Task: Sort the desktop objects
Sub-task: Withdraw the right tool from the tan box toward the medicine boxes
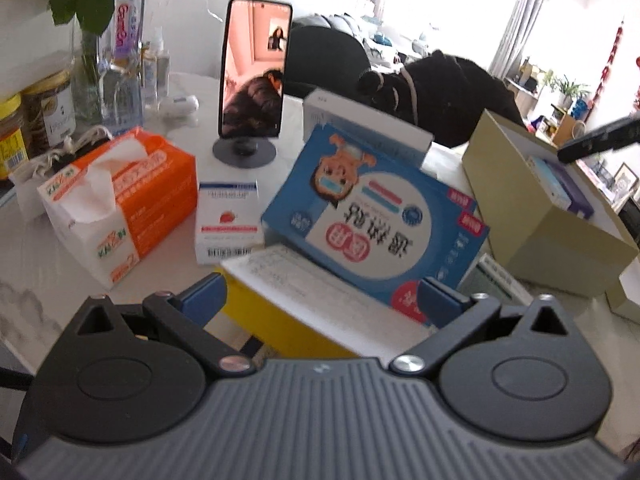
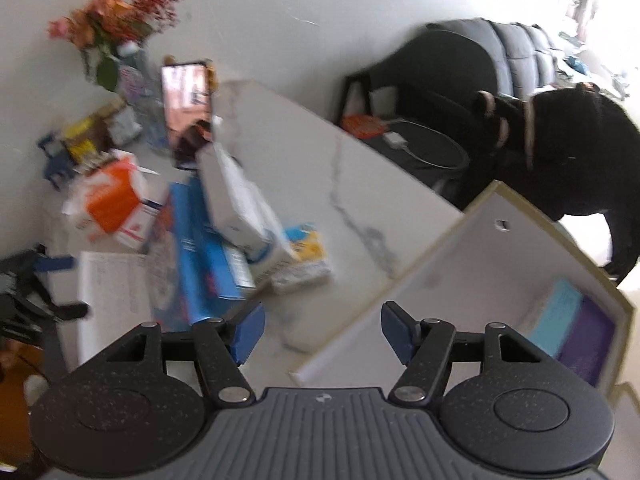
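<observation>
My left gripper [image 1: 320,300] stands wide open low over the white marble table [image 1: 48,264]. A flat box with a white top and yellow side [image 1: 304,292] lies just ahead of its blue pads. A blue box with a cartoon child [image 1: 376,216] leans on it, and a white box [image 1: 360,120] stands behind. In the right wrist view the left gripper [image 2: 64,286] sits at the white-topped box's [image 2: 116,292] left edge. My right gripper [image 2: 322,332] is open and empty above the near wall of an open tan box [image 2: 480,260] holding a light-blue and purple box [image 2: 572,320].
An orange tissue pack [image 1: 120,200], a small white strawberry box [image 1: 228,216] and a phone on a stand [image 1: 254,68] stand at the left. Jars, bottles and a flower vase [image 1: 92,60] line the back left. A yellow-blue carton [image 2: 304,260] lies mid-table. A black chair [image 2: 560,140] stands beyond the table edge.
</observation>
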